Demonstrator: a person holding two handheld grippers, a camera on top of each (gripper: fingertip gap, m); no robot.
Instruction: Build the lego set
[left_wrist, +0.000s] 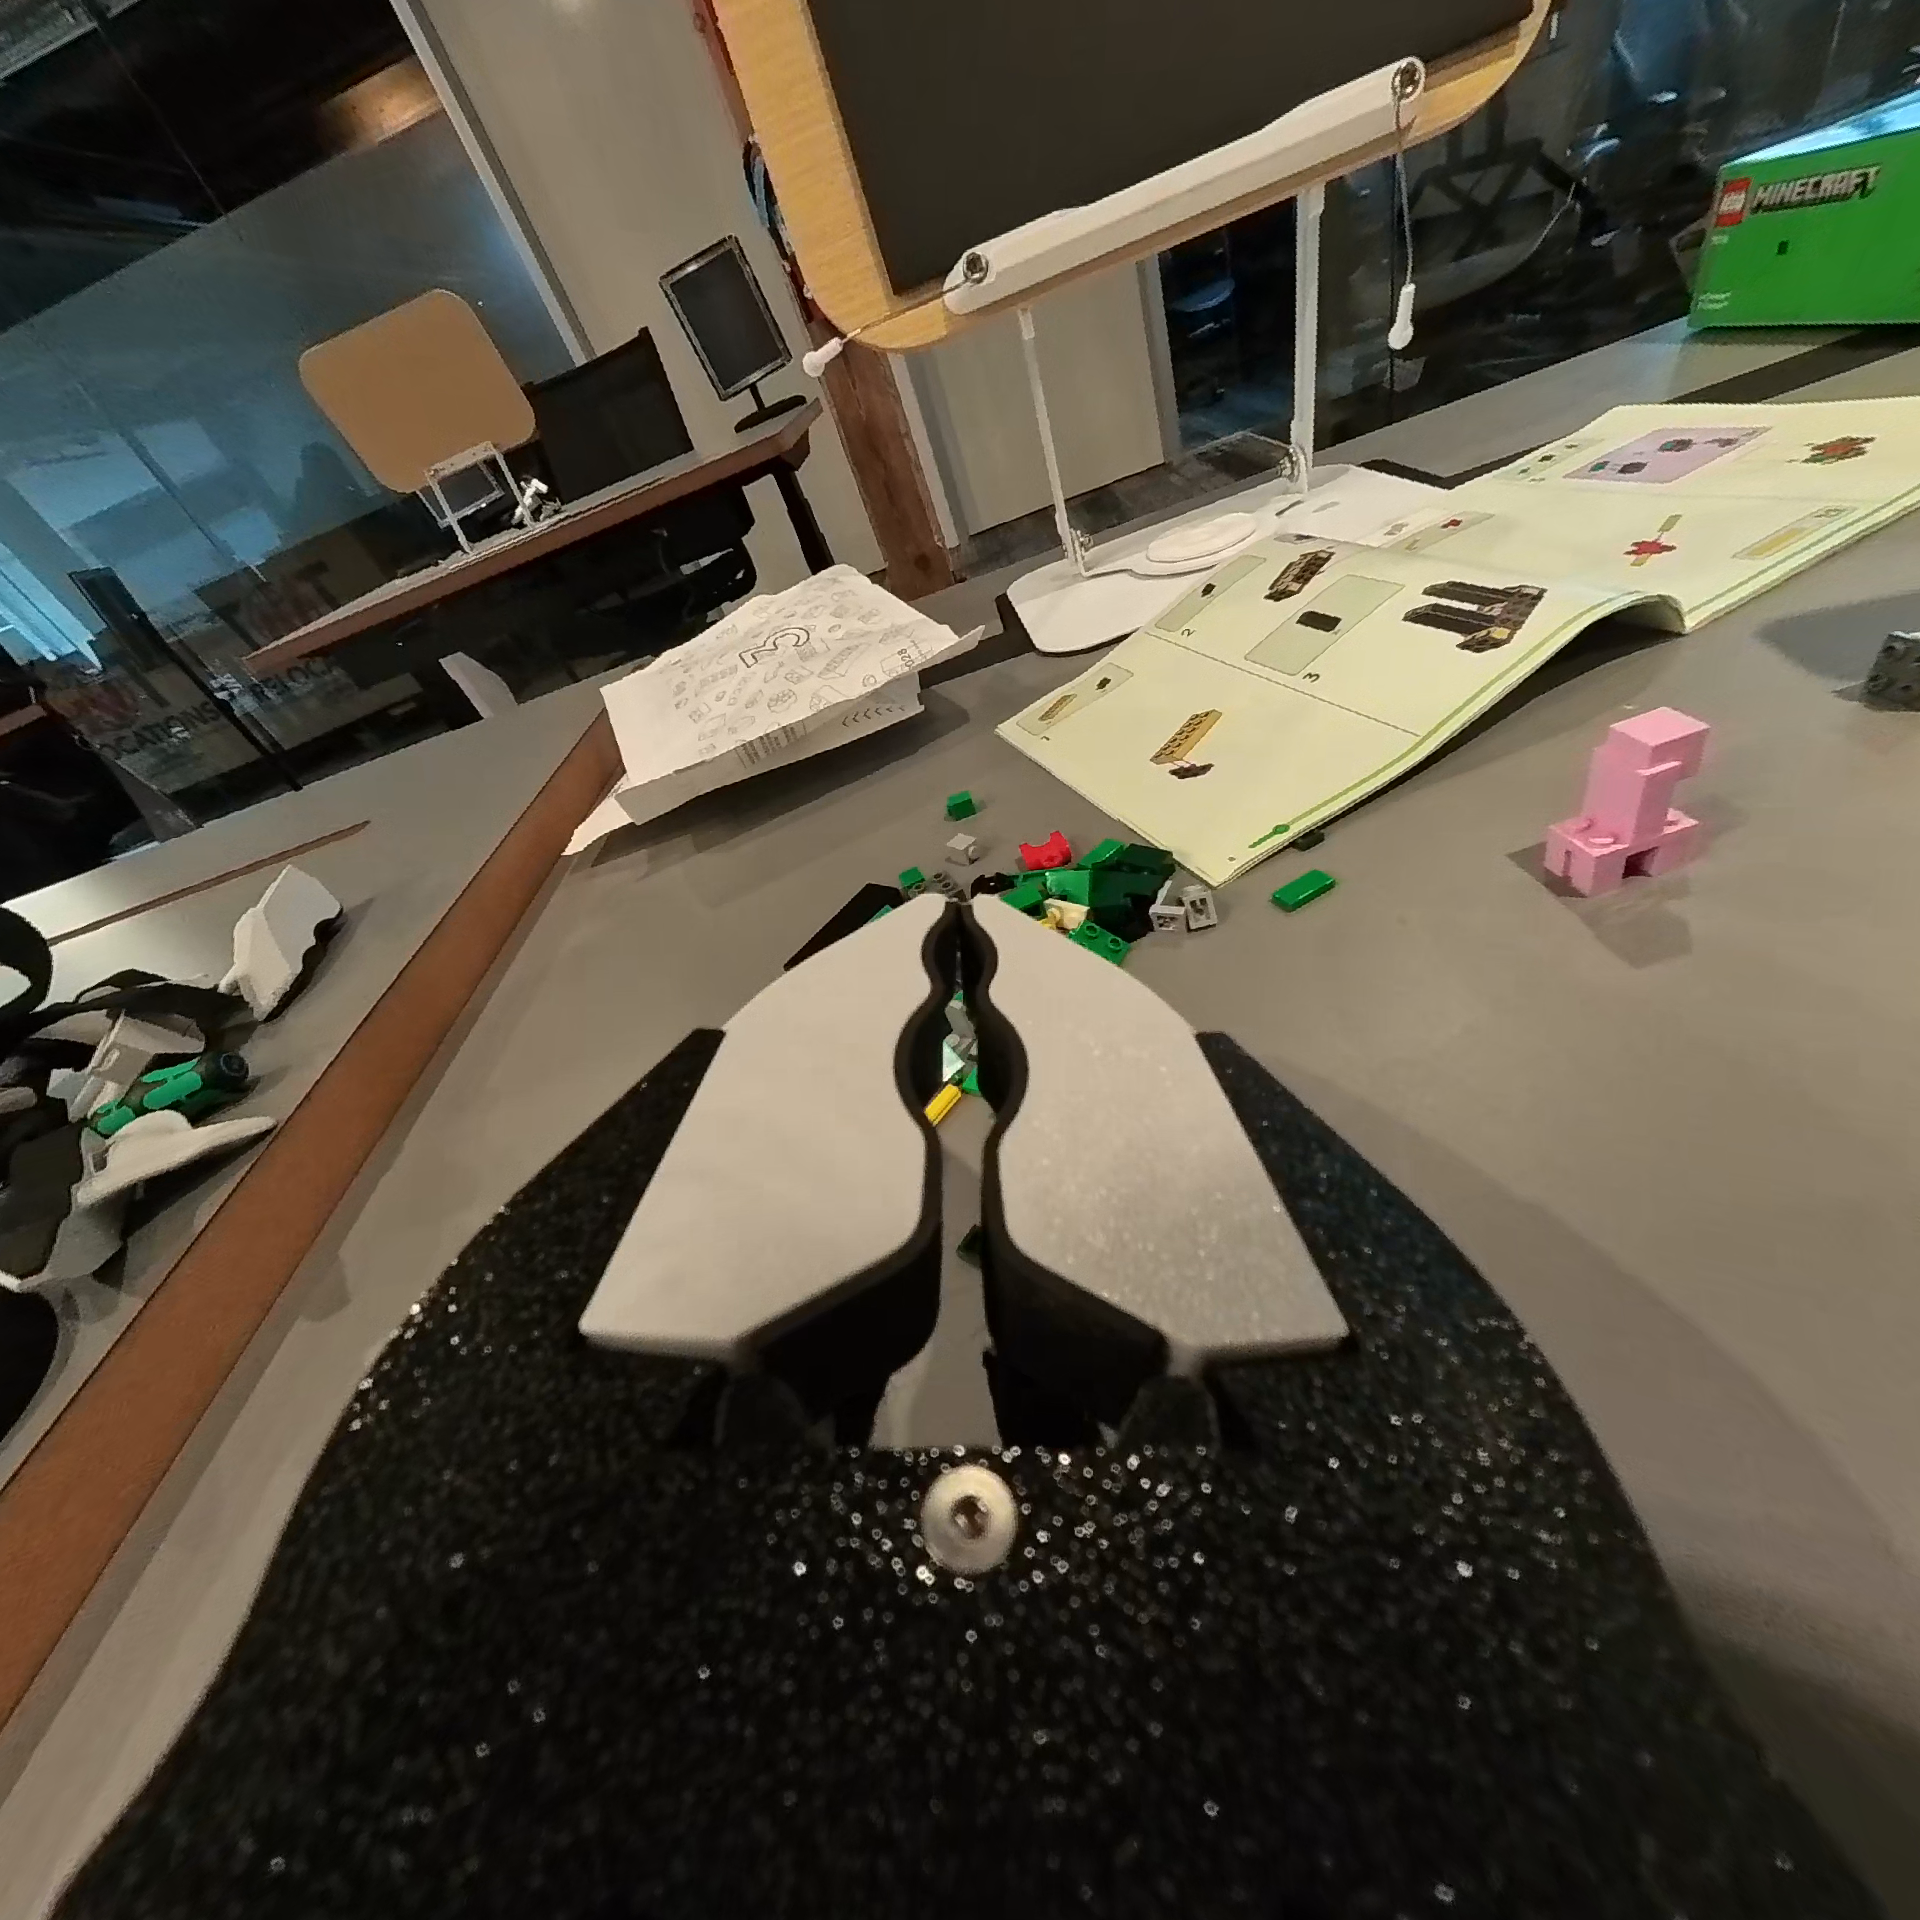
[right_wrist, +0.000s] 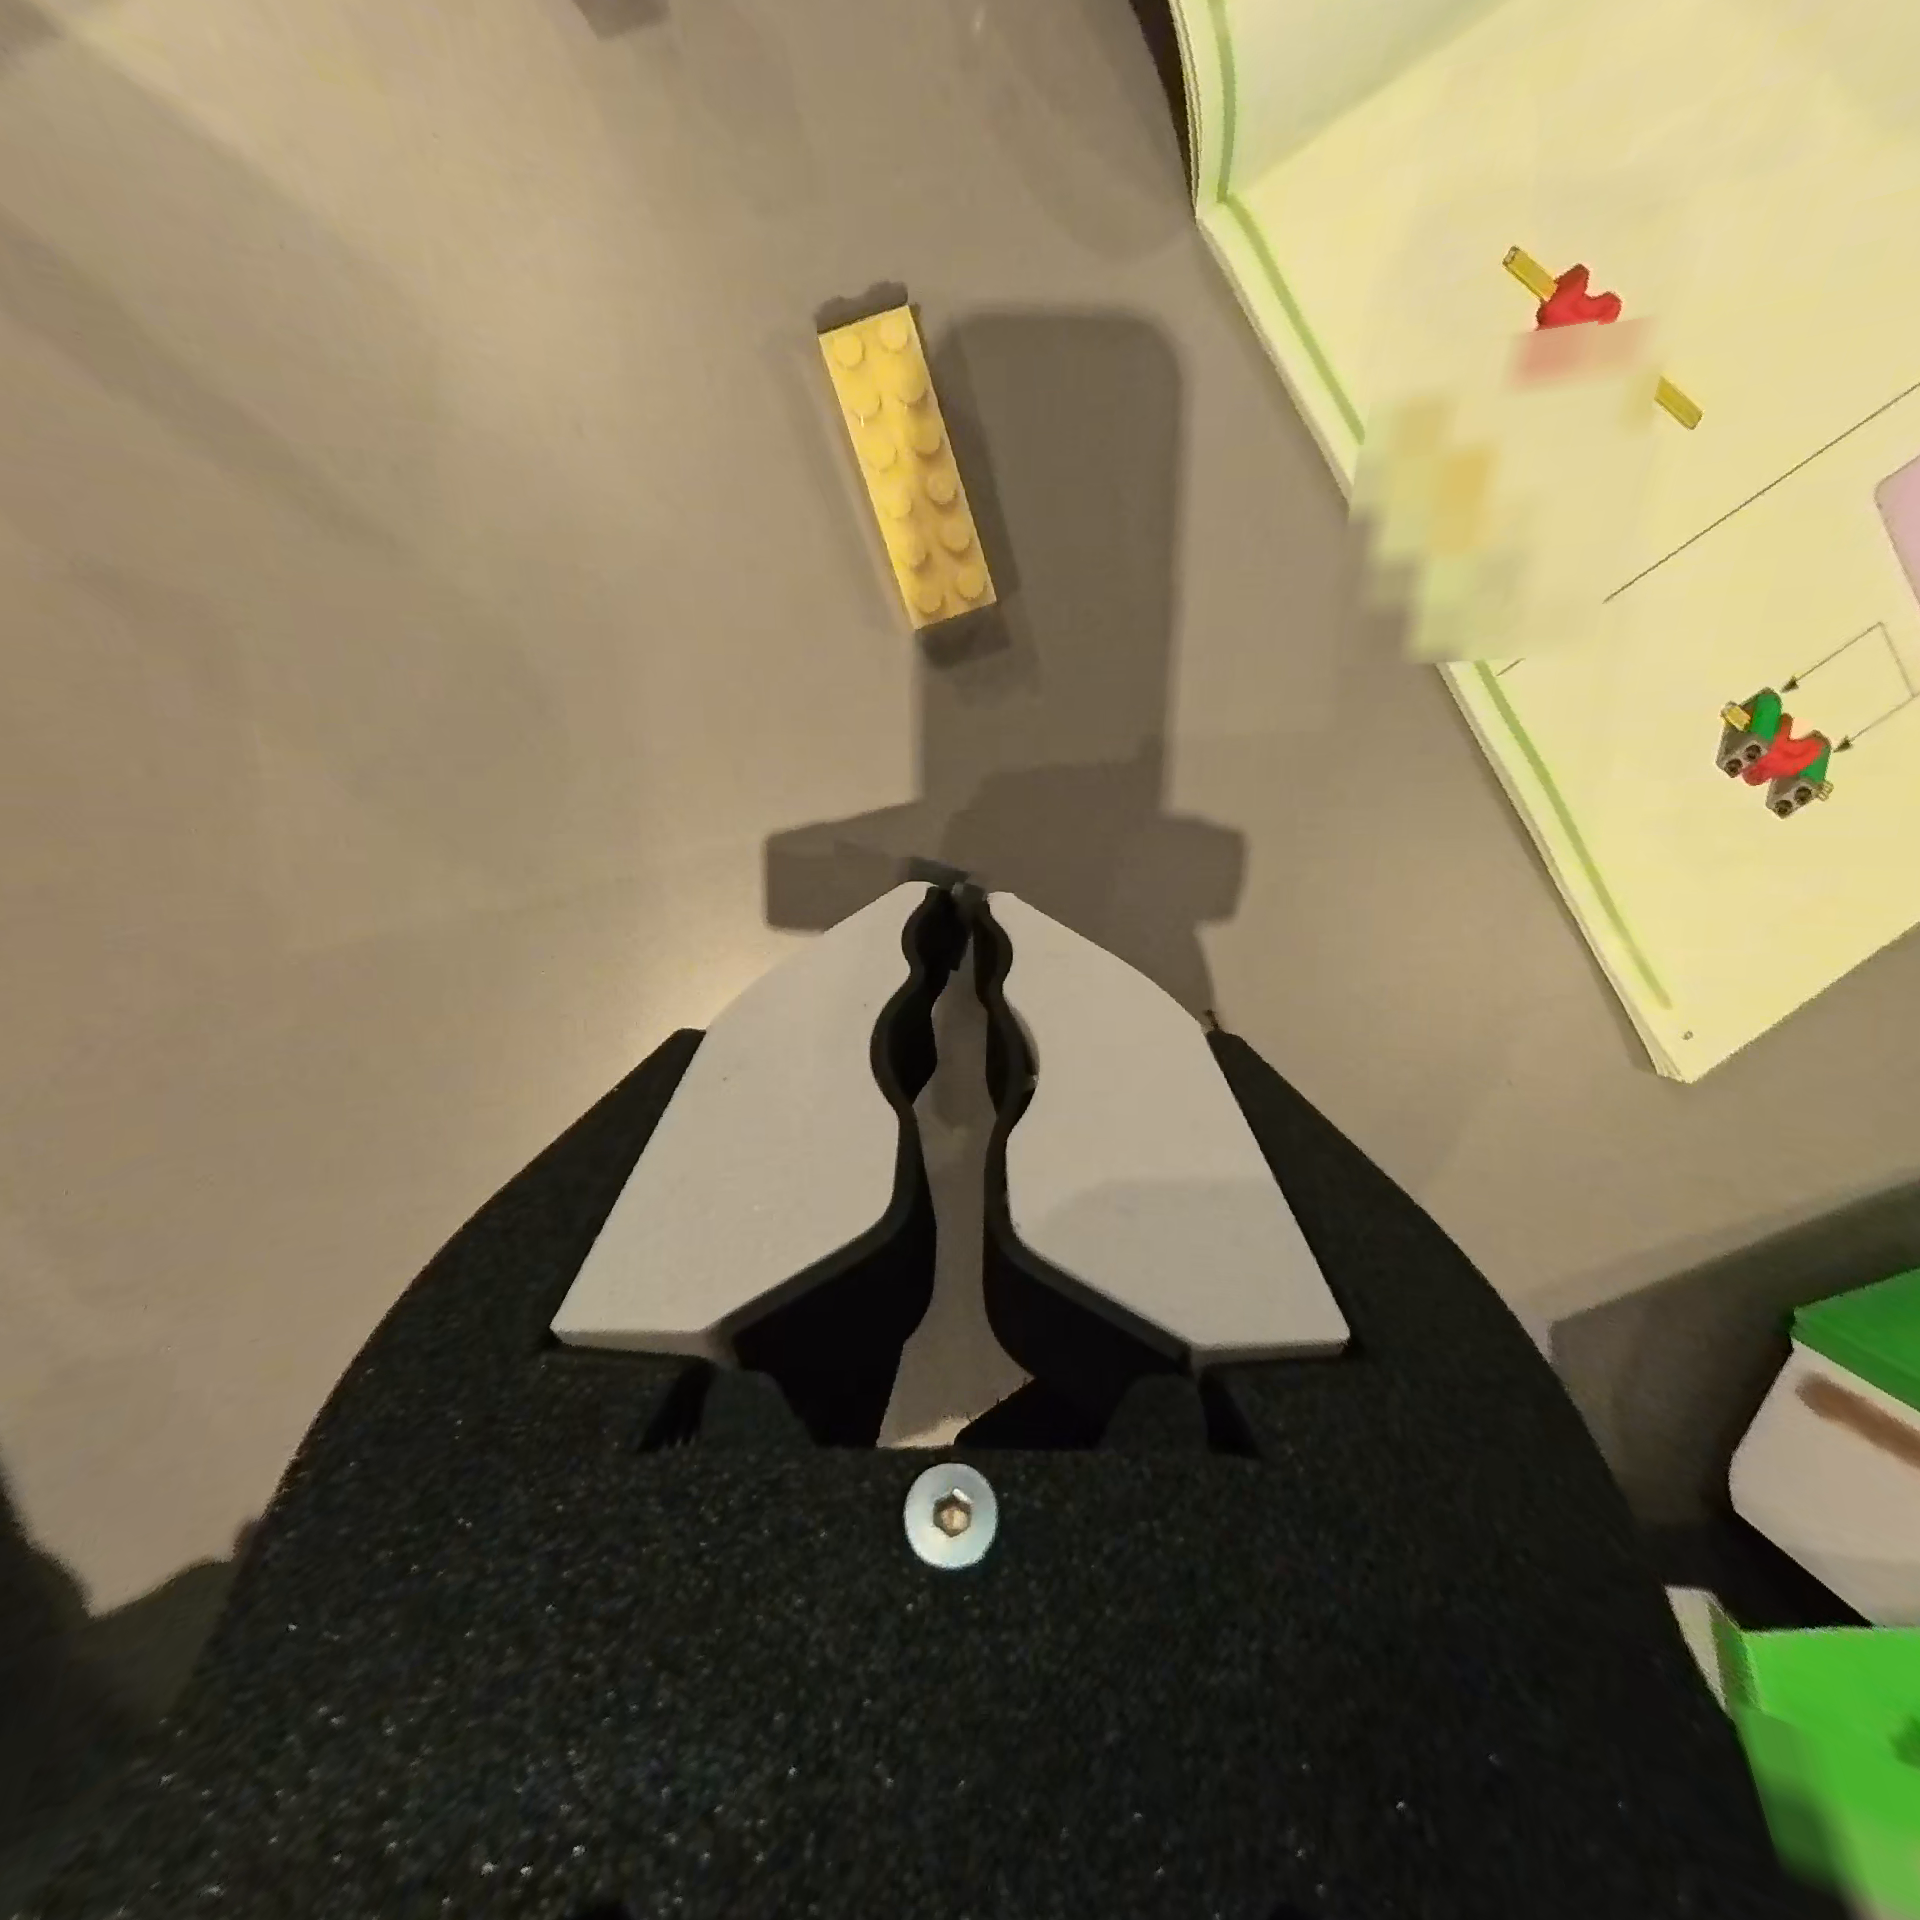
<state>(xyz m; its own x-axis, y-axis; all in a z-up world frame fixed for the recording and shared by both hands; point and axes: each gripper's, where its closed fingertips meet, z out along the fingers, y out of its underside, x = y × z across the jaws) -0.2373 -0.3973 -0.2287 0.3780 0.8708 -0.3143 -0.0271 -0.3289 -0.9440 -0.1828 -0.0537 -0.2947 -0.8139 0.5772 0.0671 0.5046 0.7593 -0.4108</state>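
In the left wrist view, my left gripper (left_wrist: 961, 912) is shut with nothing visible between its tips. It hovers just short of a pile of loose green, grey, black and red Lego pieces (left_wrist: 1091, 894) on the grey table. In the right wrist view, my right gripper (right_wrist: 954, 891) is shut on a small dark piece (right_wrist: 938, 867) that just shows past its tips. It is held above the table. A tan two-by-six plate (right_wrist: 914, 468) lies flat on the table ahead of it, apart from the gripper.
An open instruction booklet (left_wrist: 1455, 644) lies behind the pile; it also shows in the right wrist view (right_wrist: 1662, 520). A pink Lego pig (left_wrist: 1626, 821) stands to the right. A printed paper bag (left_wrist: 779, 696), a lamp stand (left_wrist: 1174, 540) and a green box (left_wrist: 1808, 244) sit farther back. The table's left edge (left_wrist: 312, 1122) is wood-trimmed. The grippers' ends are close to 35 cm from one another. The right tips stand about 8 cm off the tan two-by-six plate (right_wrist: 914, 468).
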